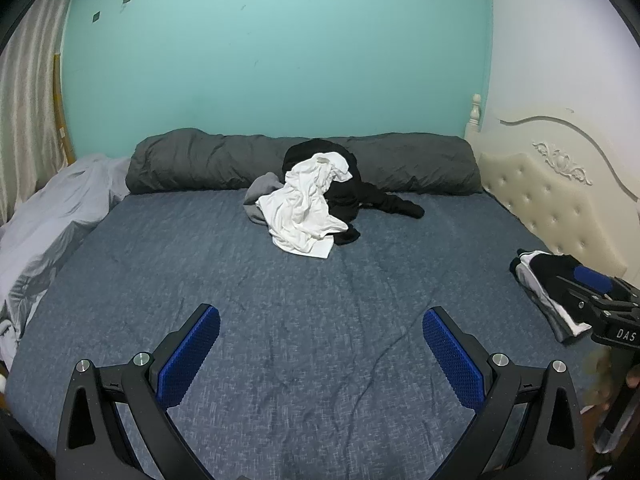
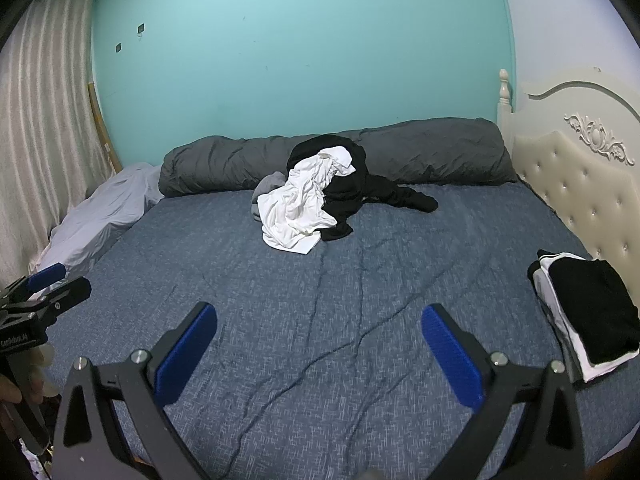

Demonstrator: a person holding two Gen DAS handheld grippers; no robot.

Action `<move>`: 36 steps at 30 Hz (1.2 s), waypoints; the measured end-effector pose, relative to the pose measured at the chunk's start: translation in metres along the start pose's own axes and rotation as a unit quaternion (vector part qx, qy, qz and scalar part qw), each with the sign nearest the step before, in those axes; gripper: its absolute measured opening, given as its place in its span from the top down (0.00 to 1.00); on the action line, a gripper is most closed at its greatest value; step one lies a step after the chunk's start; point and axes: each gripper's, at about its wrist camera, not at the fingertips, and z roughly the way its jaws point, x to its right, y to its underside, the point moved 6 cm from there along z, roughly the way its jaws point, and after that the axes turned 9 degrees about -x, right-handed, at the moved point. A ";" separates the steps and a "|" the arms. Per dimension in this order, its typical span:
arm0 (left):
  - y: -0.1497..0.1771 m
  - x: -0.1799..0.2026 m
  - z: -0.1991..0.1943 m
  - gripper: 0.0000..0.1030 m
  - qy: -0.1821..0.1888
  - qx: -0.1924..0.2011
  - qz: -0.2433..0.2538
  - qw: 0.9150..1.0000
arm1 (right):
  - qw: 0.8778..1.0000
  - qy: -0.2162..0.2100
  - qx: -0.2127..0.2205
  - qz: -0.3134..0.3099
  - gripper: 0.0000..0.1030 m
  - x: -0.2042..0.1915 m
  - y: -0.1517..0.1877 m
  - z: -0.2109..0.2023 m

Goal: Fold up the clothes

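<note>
Ribbed blue pads (image 1: 188, 356), wrinkled speckled bedspread (image 1: 280, 300), crumpled white shirt (image 1: 304, 208)

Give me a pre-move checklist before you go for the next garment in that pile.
1. Left gripper open, nothing between the jaws: ok.
2. Right gripper open and empty: ok.
3. Unfolded pile in view, white shirt on top and free to grab: ok.
4. Bare stretch of blue bedspread in front for folding: ok.
5. Folded stack by the headboard, out of the path: ok.
6. How many garments are left in the pile: cannot tell.
</note>
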 end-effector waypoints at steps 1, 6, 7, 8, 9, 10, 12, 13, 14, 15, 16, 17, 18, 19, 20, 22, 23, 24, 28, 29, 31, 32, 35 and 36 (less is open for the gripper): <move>0.000 0.000 0.000 0.00 0.000 -0.001 0.000 1.000 | 1.000 0.000 0.000 0.000 0.00 0.000 0.000 0.000; 0.000 0.001 0.002 0.00 0.003 -0.003 -0.001 1.000 | 1.000 0.001 0.000 -0.001 0.00 -0.001 0.000 -0.001; 0.000 0.000 0.003 0.00 0.004 -0.004 -0.001 1.000 | 1.000 0.001 0.000 -0.001 0.00 -0.001 0.000 0.000; -0.001 -0.001 0.003 0.00 0.004 -0.004 -0.001 1.000 | 1.000 0.001 -0.001 -0.001 0.00 -0.001 -0.001 0.000; -0.001 -0.001 0.004 0.00 0.004 -0.005 -0.002 1.000 | 1.000 0.001 -0.001 -0.001 0.00 0.000 -0.001 0.001; -0.002 -0.002 0.004 0.00 0.004 -0.005 -0.002 1.000 | 1.000 0.001 -0.001 -0.001 0.00 0.000 0.000 0.002; -0.002 -0.002 0.004 0.00 0.005 -0.006 -0.003 1.000 | 1.000 0.001 -0.001 -0.001 0.00 0.001 -0.001 0.005; -0.002 -0.003 0.004 0.00 0.004 -0.006 -0.002 1.000 | 1.000 0.001 -0.001 -0.001 0.00 0.001 0.001 0.004; -0.002 -0.002 0.004 0.00 0.004 -0.006 -0.002 1.000 | 1.000 0.001 -0.002 0.000 0.00 0.001 0.001 0.003; -0.001 -0.002 0.003 0.00 0.004 -0.006 -0.001 1.000 | 1.000 0.000 -0.002 0.000 0.00 0.000 0.001 0.003; 0.000 -0.001 0.003 0.00 0.003 -0.006 0.000 1.000 | 1.000 0.000 -0.002 0.000 0.00 0.000 0.002 0.003; 0.000 -0.001 0.003 0.00 0.003 -0.006 0.000 1.000 | 1.000 0.000 -0.002 0.000 0.00 0.000 0.002 0.003; 0.000 -0.001 0.003 0.00 0.003 -0.006 0.000 1.000 | 1.000 0.000 -0.002 0.001 0.00 0.000 0.002 0.003; 0.000 0.000 0.003 0.00 0.003 -0.005 0.000 1.000 | 1.000 -0.001 -0.003 0.001 0.00 0.000 0.002 0.002; 0.001 0.000 0.003 0.00 0.003 -0.005 0.001 1.000 | 1.000 -0.002 -0.003 0.001 0.00 0.000 0.002 0.002; 0.001 -0.001 0.002 0.00 0.004 -0.005 0.001 1.000 | 1.000 -0.002 -0.004 0.001 0.00 0.001 0.002 0.003; 0.001 -0.001 0.001 0.00 0.004 -0.004 0.001 1.000 | 1.000 -0.002 -0.004 0.001 0.00 0.001 0.002 0.003; 0.001 -0.002 0.001 0.00 0.004 -0.005 0.001 1.000 | 1.000 -0.002 -0.005 0.001 0.00 0.001 0.001 0.003; -0.001 -0.003 0.003 0.00 0.005 -0.006 0.002 1.000 | 1.000 -0.002 -0.007 0.002 0.00 0.000 0.000 0.003; -0.001 -0.004 0.003 0.00 0.005 -0.007 0.002 1.000 | 1.000 -0.003 -0.007 0.002 0.00 0.000 -0.001 0.003; -0.001 -0.004 0.004 0.00 0.005 -0.007 0.002 1.000 | 1.000 -0.003 -0.008 0.001 0.00 0.000 0.000 0.004; -0.001 -0.004 0.004 0.00 0.006 -0.007 0.002 1.000 | 1.000 -0.003 -0.008 0.001 0.00 0.000 0.000 0.004; -0.001 -0.005 0.006 0.00 0.006 -0.009 0.002 1.000 | 1.000 -0.004 -0.009 0.002 0.00 0.000 0.001 0.005; -0.001 -0.005 0.006 0.00 0.006 -0.009 0.002 1.000 | 1.000 -0.004 -0.009 0.003 0.00 0.000 0.001 0.006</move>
